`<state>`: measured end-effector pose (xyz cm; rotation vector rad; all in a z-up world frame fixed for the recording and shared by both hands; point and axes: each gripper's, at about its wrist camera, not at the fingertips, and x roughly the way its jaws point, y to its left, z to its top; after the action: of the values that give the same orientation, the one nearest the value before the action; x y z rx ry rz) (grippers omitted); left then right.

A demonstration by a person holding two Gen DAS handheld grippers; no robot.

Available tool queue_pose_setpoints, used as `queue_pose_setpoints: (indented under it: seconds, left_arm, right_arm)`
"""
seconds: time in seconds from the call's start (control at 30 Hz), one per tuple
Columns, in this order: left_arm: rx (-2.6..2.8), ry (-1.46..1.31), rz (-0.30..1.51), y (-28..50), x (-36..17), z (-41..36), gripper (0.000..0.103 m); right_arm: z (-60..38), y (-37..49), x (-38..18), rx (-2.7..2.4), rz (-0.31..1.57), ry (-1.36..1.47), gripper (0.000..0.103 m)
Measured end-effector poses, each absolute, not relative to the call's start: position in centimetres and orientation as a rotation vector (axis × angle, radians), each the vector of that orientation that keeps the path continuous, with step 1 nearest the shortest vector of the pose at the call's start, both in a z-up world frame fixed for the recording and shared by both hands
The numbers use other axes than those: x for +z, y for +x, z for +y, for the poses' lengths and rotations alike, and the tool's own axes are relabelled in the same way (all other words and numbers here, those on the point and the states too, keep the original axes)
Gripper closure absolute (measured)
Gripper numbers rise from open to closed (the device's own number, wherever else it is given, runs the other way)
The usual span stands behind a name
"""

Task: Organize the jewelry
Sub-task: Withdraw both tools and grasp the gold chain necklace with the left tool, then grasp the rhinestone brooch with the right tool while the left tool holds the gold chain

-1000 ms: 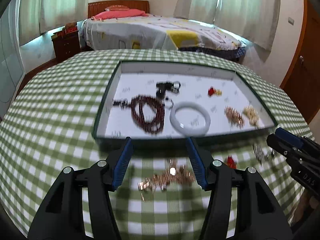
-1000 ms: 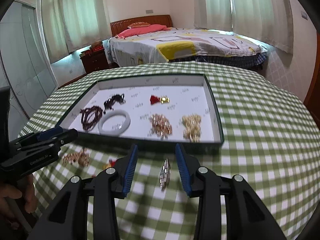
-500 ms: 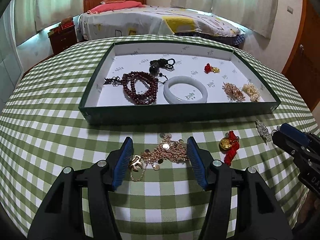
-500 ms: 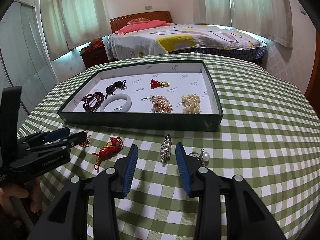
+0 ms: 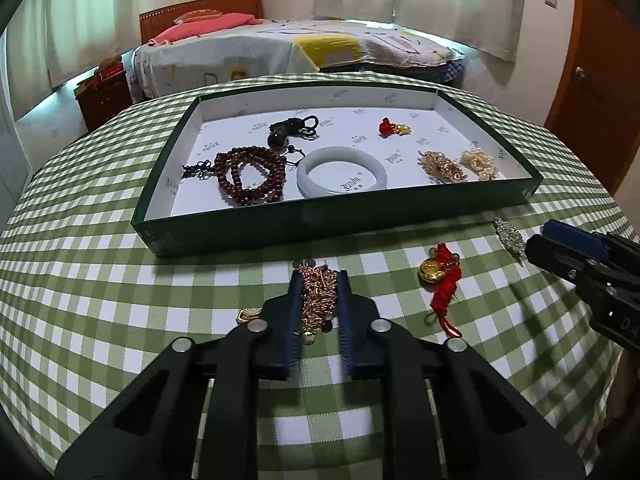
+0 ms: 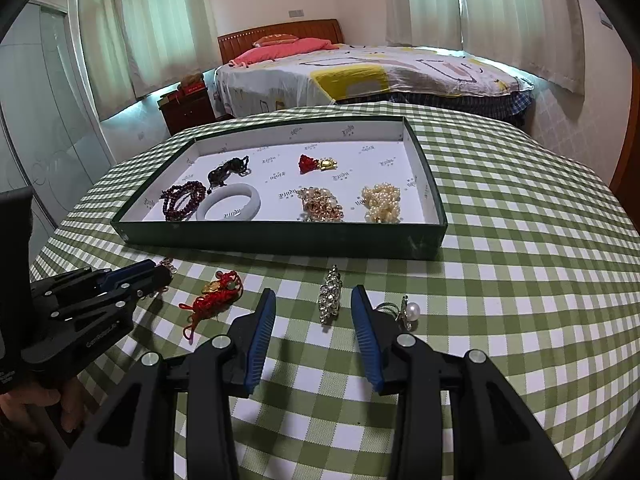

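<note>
Green-and-white checked cloth covers the desk (image 5: 100, 300), with a bed and curtained windows behind it at the top of both views. Low in the middle of the left wrist view, the left gripper (image 5: 319, 280) has just been closing, and its blue-lined fingers (image 5: 295, 300) now pinch the tangled rose-gold chain necklace (image 5: 318, 296), which lies on the cloth just in front of the shallow dark-green cardboard tray (image 5: 280, 224). The right gripper (image 6: 314, 304) hangs with its fingers spread either side of a small rhinestone brooch (image 6: 330, 296), not touching it; a pearl ring (image 6: 408, 312) sits just to its right and a red knotted cord charm with a gold ingot (image 6: 216, 298) to its left.

The chain looks light, limp and slippery, so loose loops will likely sag and trail once it is lifted. A hold across the thickest part of the bundle seems safest; a thin strand could slide out. One end, with a small clasp, sticks out to the left of the fingers and may snag on the tray's wall.
</note>
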<state>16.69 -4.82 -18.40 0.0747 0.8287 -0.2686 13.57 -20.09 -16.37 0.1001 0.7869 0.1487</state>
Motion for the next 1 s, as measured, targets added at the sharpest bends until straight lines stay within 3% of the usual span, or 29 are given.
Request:
queue_pose_setpoints:
  seconds: [0.8,1.0]
  left_arm:
    - [-0.216,-0.018,0.76,15.8,-14.9,-0.9,0.091]
    - [-0.209,-0.024,0.77,16.0,-15.2,-0.7,0.091]
  right_arm:
    - [-19.5,15.9,-17.4,0.151,0.849,0.075,0.064]
    - [-19.3,16.4,-18.1,0.156,0.876,0.061,0.079]
